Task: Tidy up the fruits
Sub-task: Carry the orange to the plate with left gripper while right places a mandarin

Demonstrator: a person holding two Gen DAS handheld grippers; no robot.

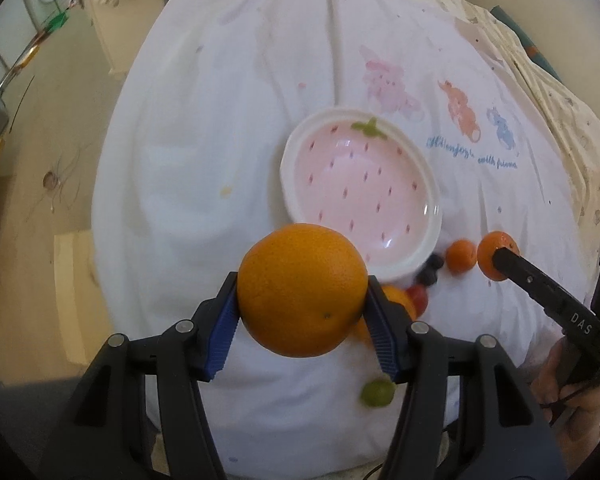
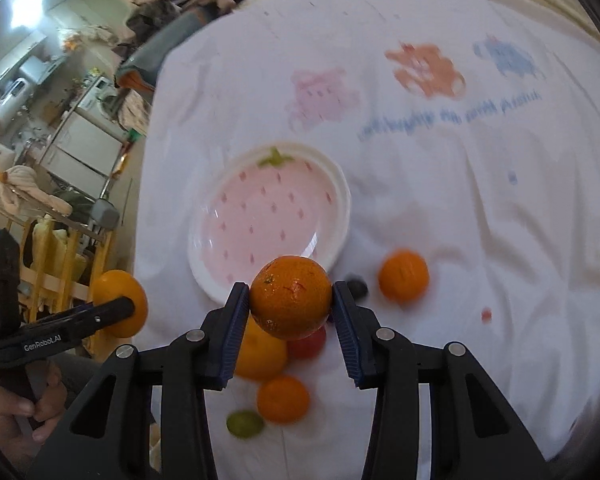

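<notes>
Two tools, left clamping smooth orange, right clamping speckled mandarin.

Large orange and mandarin held aloft; strawberry-print plate empty on cloth.

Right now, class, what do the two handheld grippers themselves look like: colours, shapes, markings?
Both the left gripper and right gripper are matte black linkage frames with silver pivot screws and ribbed blue finger pads. White lettering reads "GenRobot.AI" on the left, "DAS" on the right. Bare hands hold them.
</notes>
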